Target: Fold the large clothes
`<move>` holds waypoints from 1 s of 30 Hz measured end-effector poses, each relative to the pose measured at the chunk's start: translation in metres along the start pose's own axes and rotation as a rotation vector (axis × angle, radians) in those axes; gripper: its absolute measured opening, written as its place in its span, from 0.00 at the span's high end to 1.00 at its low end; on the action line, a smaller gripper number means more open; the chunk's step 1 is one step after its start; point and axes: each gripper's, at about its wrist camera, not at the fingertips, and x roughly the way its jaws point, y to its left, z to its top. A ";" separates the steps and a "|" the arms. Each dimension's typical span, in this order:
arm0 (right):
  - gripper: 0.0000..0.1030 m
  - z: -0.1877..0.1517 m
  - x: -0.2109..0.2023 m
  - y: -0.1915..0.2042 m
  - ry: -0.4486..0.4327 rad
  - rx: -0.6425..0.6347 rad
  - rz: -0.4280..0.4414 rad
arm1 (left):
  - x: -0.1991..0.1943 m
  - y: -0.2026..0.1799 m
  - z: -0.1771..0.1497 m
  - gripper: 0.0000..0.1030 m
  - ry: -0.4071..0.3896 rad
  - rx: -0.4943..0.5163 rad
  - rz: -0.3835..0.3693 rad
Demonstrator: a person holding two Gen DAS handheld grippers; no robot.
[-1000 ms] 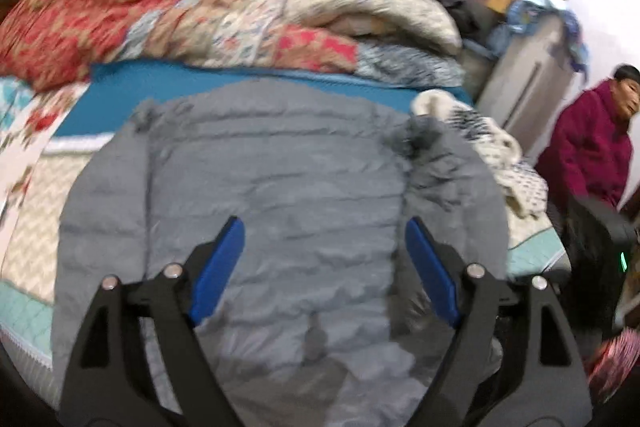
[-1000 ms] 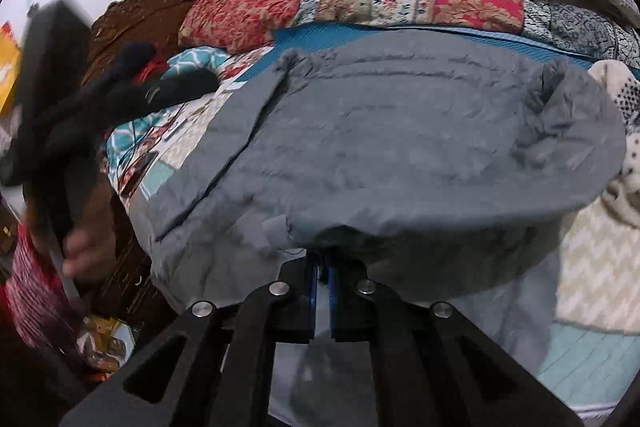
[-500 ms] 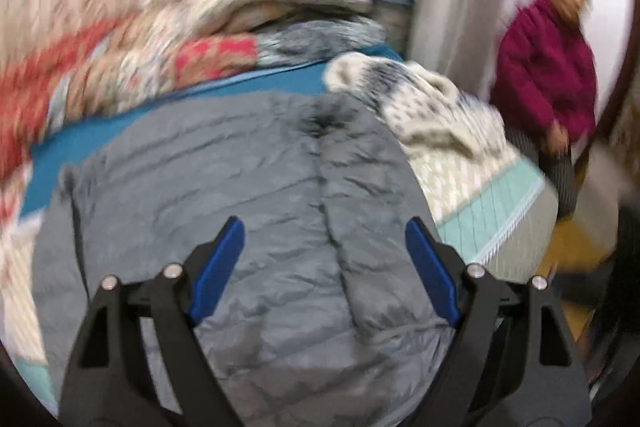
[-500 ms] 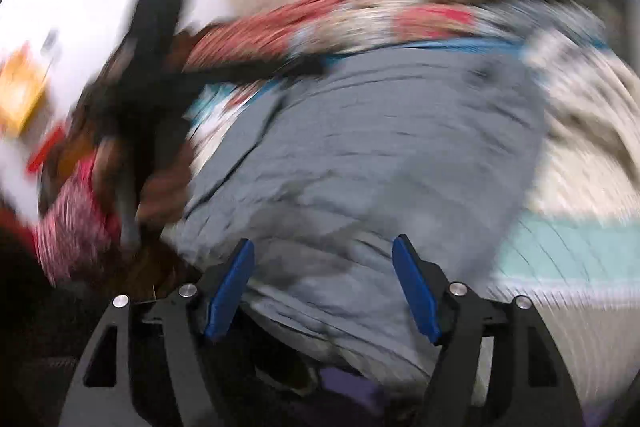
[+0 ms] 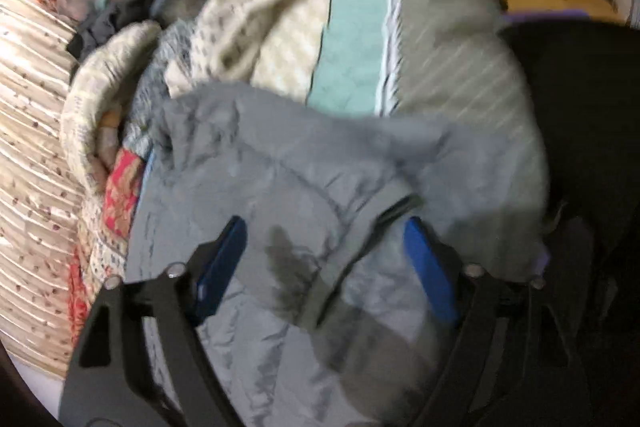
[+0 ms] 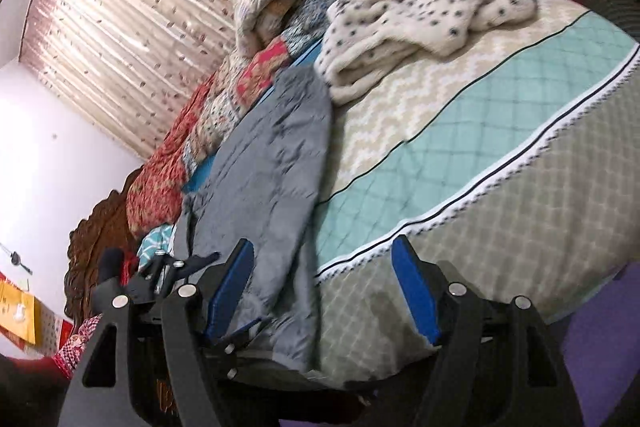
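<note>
A: Where is the grey padded jacket (image 6: pixel 272 163)?

B: On the bed (image 6: pixel 460 163), along its left part in the right wrist view, lower end hanging off the near edge. Probably laid flat so its halves can be folded over.

A: Left claw (image 5: pixel 324 263)?

B: Low centre of its own frame, over the jacket's hem. Jaws closing with grey cloth bulging up between them; pads not visibly pressing yet. Blurred. I judge it is after the edge.

A: Right claw (image 6: pixel 324 291)?

B: Spread, pinching nothing. It straddles the jacket's right edge and the bare bedspread, likely about to grip.

A: Anything near?

B: A spotted fleece (image 6: pixel 424 15), upper right, well apart.
</note>
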 end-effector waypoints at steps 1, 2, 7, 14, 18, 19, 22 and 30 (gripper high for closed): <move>0.40 0.005 -0.007 -0.004 -0.022 0.006 -0.006 | 0.008 0.013 0.004 0.86 0.034 -0.047 -0.036; 0.40 0.011 -0.016 -0.012 -0.043 0.014 -0.013 | 0.011 0.027 0.007 0.90 0.048 -0.106 -0.063; 0.40 0.072 -0.063 -0.030 -0.235 0.073 -0.075 | -0.068 0.190 0.021 0.91 -0.216 -0.621 -0.114; 0.40 0.115 0.013 0.039 -0.139 -0.106 -0.003 | -0.171 0.420 -0.013 0.92 -0.478 -1.110 0.003; 0.40 0.122 0.094 0.083 -0.014 -0.209 0.012 | -0.177 0.508 -0.102 0.92 -0.404 -1.432 0.087; 0.40 0.122 0.118 0.092 0.019 -0.235 0.009 | -0.171 0.516 -0.133 0.92 -0.368 -1.505 0.106; 0.40 0.118 0.169 0.109 0.101 -0.286 -0.006 | -0.146 0.503 -0.241 0.92 -0.220 -1.724 0.169; 0.40 0.091 0.257 0.088 0.263 -0.293 -0.142 | -0.015 0.364 -0.411 0.93 0.130 -2.002 -0.026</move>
